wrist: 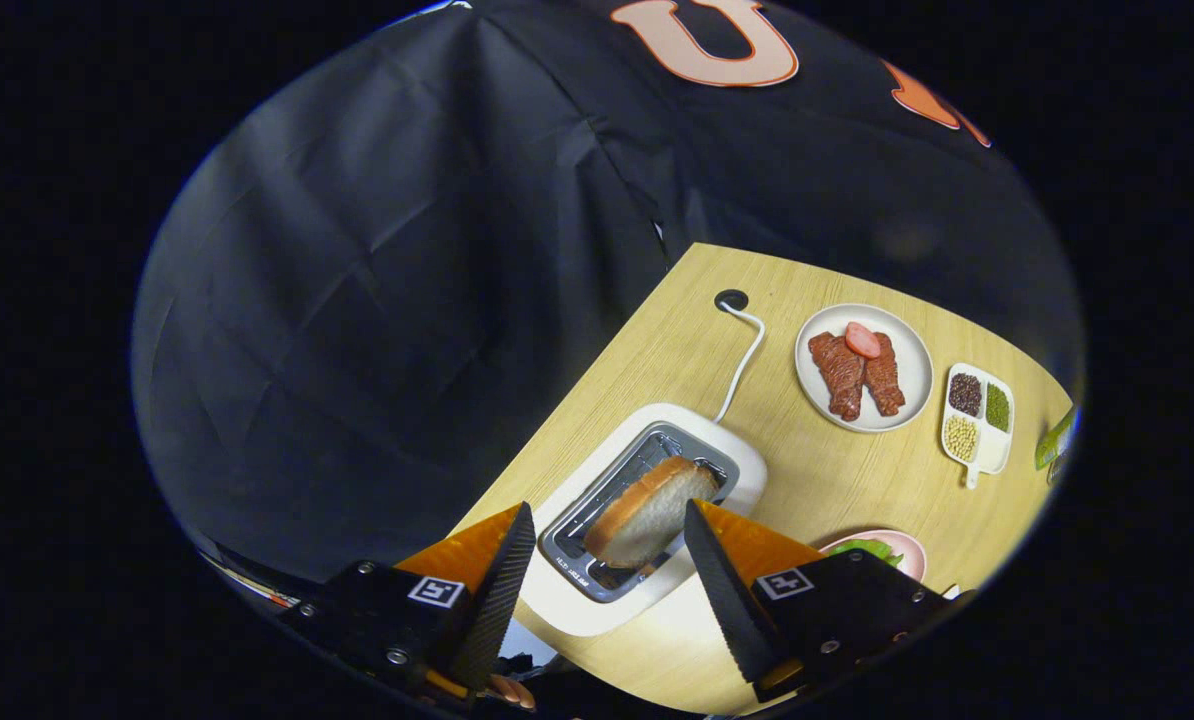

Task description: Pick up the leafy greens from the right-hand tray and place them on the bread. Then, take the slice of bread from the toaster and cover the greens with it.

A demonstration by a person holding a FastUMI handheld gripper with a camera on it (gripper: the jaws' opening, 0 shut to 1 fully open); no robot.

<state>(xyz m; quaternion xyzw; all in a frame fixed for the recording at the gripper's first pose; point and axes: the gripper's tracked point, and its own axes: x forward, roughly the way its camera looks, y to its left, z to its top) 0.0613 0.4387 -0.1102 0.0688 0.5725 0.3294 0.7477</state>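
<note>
Wooden counter (837,480) below, tool (609,550) spread wide over toaster (647,520), bread slice (647,512) tilted in slot; off-centre closing risks crushing it.

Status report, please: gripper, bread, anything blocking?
Gripper open, above toaster, holding nothing. Bread in slot, between fingers. Greens on plate beside toaster. Nothing blocking.

The gripper (609,535) fingers stand spread above the toaster (647,515), clear of the bread slice (647,510) standing in its slot. Bare table (807,470) separates toaster from meat plate (864,367).
</note>
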